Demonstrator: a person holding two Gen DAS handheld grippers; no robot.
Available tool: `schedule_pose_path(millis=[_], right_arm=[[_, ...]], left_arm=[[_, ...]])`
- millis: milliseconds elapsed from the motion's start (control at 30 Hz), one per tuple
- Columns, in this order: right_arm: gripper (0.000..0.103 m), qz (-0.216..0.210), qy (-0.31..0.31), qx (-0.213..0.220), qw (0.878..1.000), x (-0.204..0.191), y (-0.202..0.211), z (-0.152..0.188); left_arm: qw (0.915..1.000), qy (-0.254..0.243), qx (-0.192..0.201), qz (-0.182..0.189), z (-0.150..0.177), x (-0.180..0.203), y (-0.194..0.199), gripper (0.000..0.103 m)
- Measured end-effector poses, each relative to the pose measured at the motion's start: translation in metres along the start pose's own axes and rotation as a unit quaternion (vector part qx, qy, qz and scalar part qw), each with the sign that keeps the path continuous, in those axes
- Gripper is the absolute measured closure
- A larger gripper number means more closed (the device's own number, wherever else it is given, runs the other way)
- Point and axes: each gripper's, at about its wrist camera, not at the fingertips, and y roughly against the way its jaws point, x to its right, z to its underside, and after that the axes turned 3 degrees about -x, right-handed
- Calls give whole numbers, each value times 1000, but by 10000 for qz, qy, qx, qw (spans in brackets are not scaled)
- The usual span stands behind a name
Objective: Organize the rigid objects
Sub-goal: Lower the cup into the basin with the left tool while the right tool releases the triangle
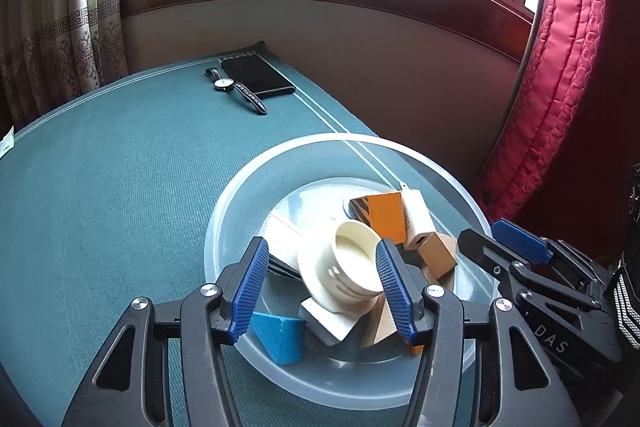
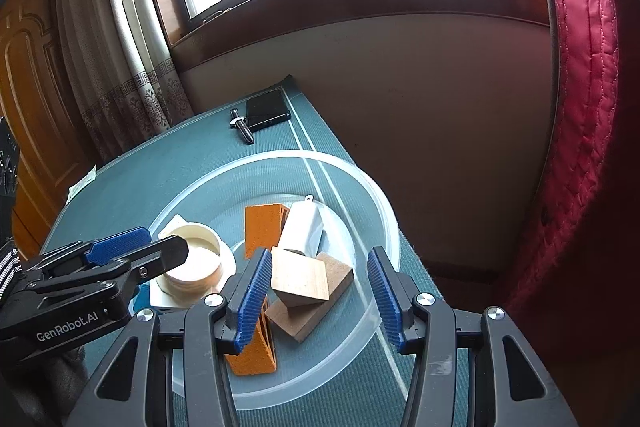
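Note:
A clear plastic basin [image 1: 224, 227] [image 2: 384, 203] on the green table holds several blocks. A cream flanged cup [image 1: 352, 267] [image 2: 196, 267] sits tilted on a white-and-grey block [image 1: 332, 323]. My left gripper [image 1: 320, 247] stands open around the cup, with a gap at the left pad. Beside it lie a blue wedge [image 1: 280, 339], an orange block [image 1: 386, 215] [image 2: 262, 231], a white block [image 1: 418, 215] [image 2: 302, 231] and wooden blocks [image 1: 438, 253] [image 2: 300, 279]. My right gripper [image 2: 318, 255] hangs open over the wooden blocks, its left pad beside a second orange block [image 2: 256, 355].
A black phone [image 1: 258, 75] and a wristwatch [image 1: 236, 89] lie at the table's far corner. Red quilted fabric [image 1: 560, 87] hangs close on the right, a patterned curtain [image 1: 60, 47] on the left. A wall and window sill stand beyond the table edge.

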Motion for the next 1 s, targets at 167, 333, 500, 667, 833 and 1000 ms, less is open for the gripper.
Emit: schedule_pose_path(millis=[167, 333, 500, 667, 833, 1000], right_arm=[[50, 400, 62, 122, 9991, 3, 5, -3], [50, 871, 227, 55, 9959, 7, 6, 1], [38, 1175, 728, -54, 9904, -9, 1, 8], [36, 1273, 1431, -3, 9815, -38, -5, 13], [36, 862, 1596, -101, 9834, -52, -10, 11], [36, 539, 1167, -234, 9914, -41, -3, 7]], left_arm=[[9999, 52, 100, -119, 1, -8, 8, 46], [9995, 80, 142, -281, 4, -14, 13, 46], [9989, 157, 192, -394, 9, -22, 20, 41], [9983, 257, 221, -473, 15, -28, 26, 38], [9977, 379, 194, -528, 21, -38, 30, 35], [9972, 497, 133, -545, 26, -47, 30, 28]])
